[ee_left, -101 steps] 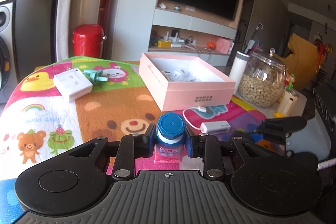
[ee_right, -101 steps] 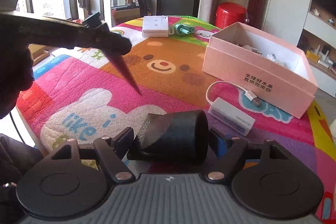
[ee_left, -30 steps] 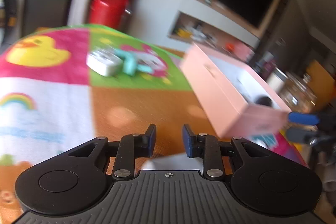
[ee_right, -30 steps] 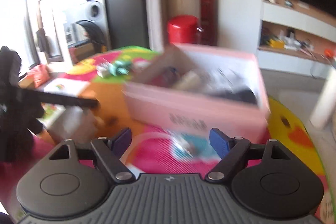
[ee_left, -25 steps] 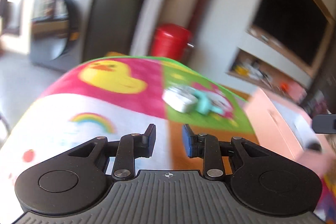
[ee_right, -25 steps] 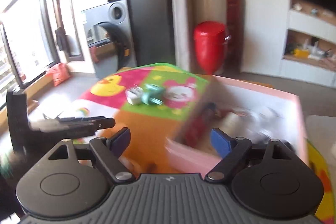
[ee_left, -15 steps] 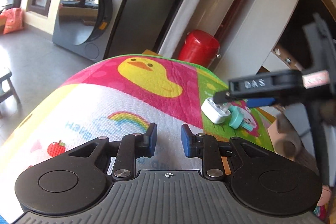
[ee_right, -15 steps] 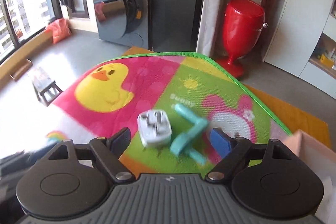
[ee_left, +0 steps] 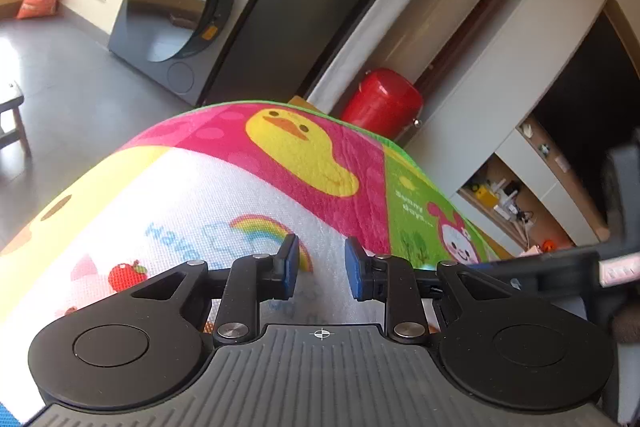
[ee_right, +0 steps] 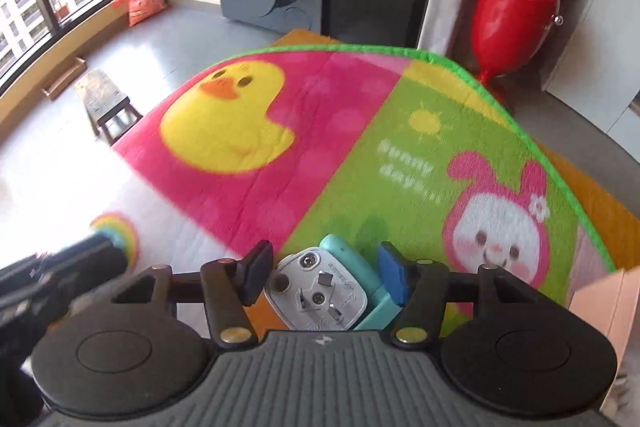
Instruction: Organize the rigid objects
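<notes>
A white plug adapter (ee_right: pixel 320 295) with metal prongs facing up lies on the cartoon mat (ee_right: pixel 360 147), touching a teal plastic piece (ee_right: pixel 360 281) on its right. My right gripper (ee_right: pixel 326 277) is open, its jaws on either side of the adapter and the teal piece, not closed on them. My left gripper (ee_left: pixel 318 267) is open with a narrow gap and empty, over the white rainbow patch of the mat (ee_left: pixel 248 195). The right gripper's arm (ee_left: pixel 560 267) shows blurred at the right of the left wrist view.
A corner of the pink box (ee_right: pixel 608 303) shows at the right edge. The mat's green border (ee_right: pixel 520 107) marks the table's far edge. Beyond it stand a red bin (ee_right: pixel 512 11), a washing machine (ee_left: pixel 180 7) and a small wooden stool (ee_right: pixel 104 103) on the floor.
Both grippers let go of the bottle and the black cylinder they held earlier. The right gripper has swung left and come down around the white adapter and teal piece. The left gripper turned left.
</notes>
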Tool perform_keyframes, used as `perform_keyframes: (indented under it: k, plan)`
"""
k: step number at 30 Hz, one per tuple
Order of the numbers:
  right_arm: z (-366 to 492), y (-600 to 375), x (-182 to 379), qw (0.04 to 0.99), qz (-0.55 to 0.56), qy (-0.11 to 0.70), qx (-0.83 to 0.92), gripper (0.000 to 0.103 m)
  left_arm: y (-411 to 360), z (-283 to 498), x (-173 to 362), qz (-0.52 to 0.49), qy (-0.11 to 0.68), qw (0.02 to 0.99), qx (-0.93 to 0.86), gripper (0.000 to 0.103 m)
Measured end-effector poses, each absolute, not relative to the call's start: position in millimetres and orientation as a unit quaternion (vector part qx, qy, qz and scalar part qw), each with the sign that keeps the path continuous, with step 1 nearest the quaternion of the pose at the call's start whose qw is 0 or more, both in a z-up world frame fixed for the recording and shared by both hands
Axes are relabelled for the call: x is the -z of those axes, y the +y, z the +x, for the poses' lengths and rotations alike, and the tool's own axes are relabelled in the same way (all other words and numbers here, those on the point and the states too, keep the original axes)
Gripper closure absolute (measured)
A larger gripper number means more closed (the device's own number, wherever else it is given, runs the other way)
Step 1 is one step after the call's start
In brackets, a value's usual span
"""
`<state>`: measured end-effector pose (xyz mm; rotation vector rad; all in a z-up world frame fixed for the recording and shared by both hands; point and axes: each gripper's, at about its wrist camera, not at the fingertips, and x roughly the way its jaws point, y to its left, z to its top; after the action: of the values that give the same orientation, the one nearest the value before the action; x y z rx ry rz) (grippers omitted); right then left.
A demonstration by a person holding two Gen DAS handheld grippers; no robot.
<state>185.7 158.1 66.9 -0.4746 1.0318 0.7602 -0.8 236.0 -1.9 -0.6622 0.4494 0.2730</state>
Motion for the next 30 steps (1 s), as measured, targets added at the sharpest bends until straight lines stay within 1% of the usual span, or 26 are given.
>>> perform_keyframes:
  k: [4,8,9,12,14,19,22,24,27,30]
  plan:
    - [129,121,-75,0.759,-0.238,0.473,-0.378,0.045,225,6,2,-0.310,0.232,0.918,-0.082,0.075]
    - [80,83,-81,0.753,-0.271,0.446,-0.401,0.046,214,6,-2,-0.299,0.234,0.924,-0.044,0.075]
    - [69,75,-83,0.758,-0.282,0.432,-0.399,0.045,212,4,-4,-0.297,0.234,0.925,-0.042,0.075]
    - [43,47,-85,0.778,-0.313,0.387,-0.384,0.034,199,-13,-16,-0.283,0.239,0.929,-0.023,0.075]
    - [30,27,-85,0.791,-0.317,0.367,-0.374,0.032,185,-28,-25,-0.256,0.254,0.933,0.004,0.075]
    - [17,-26,-85,0.839,-0.287,0.348,-0.305,0.028,146,-65,-43,-0.173,0.303,0.933,0.085,0.075]
    - [8,-53,-83,0.867,-0.274,0.327,-0.257,0.028,122,-79,-49,-0.168,0.330,0.917,0.151,0.075]
    - [4,-75,-84,0.883,-0.237,0.323,-0.243,0.028,102,-82,-51,-0.167,0.343,0.903,0.196,0.075]
    - [0,-107,-88,0.905,-0.166,0.320,-0.227,0.027,70,-78,-45,-0.157,0.374,0.881,0.242,0.075]
    - [-1,-126,-84,0.925,-0.136,0.305,-0.182,0.027,44,-74,-29,-0.113,0.411,0.875,0.230,0.076]
